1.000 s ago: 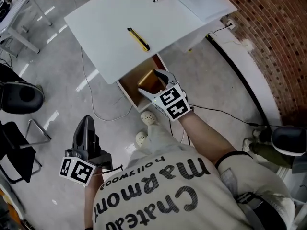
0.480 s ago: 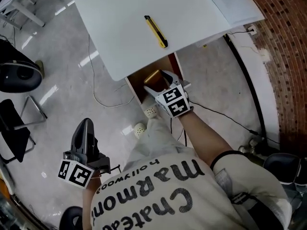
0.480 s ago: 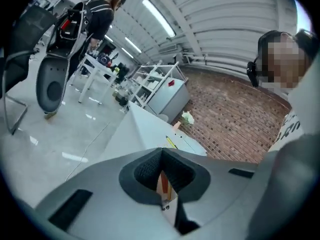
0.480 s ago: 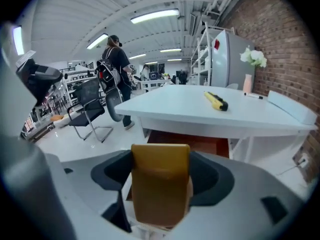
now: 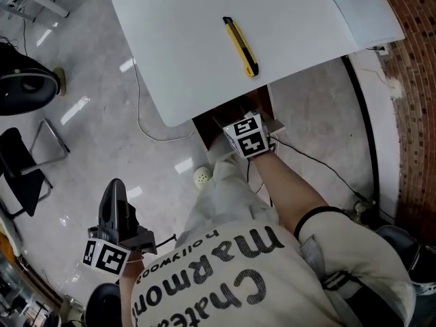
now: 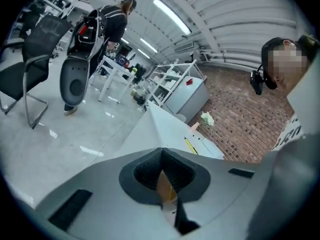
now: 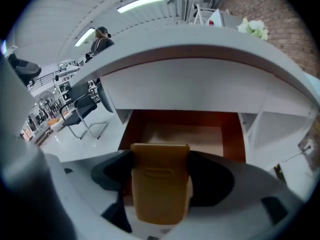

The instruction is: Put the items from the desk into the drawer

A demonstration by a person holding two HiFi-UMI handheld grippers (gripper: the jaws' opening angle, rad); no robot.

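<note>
The white flat desk top (image 5: 204, 39) spreads above and ahead of the right gripper (image 7: 161, 176), and the open brown wooden drawer (image 7: 182, 134) that should take its items lies straight ahead of and below that gripper's tips. The approach from low in front looks chosen so that the load can pass under the desk edge and into the drawer. The left gripper (image 5: 114, 186) hangs well off to the side, jaws together on nothing, probably parked out of the way. The right gripper's jaws are clamped on the two sides of a mustard-yellow flat rectangular plastic case (image 7: 160, 194), which stands upright between them, broad face to the camera. A slim yellow-and-black utility knife (image 5: 242, 46) lies on the desk top beyond the right gripper, not yet taken. In the head view the desk edge hides the right gripper's jaws and the case. The case itself blocks the near part of the drawer floor, and what sort of case it is I cannot tell
</note>
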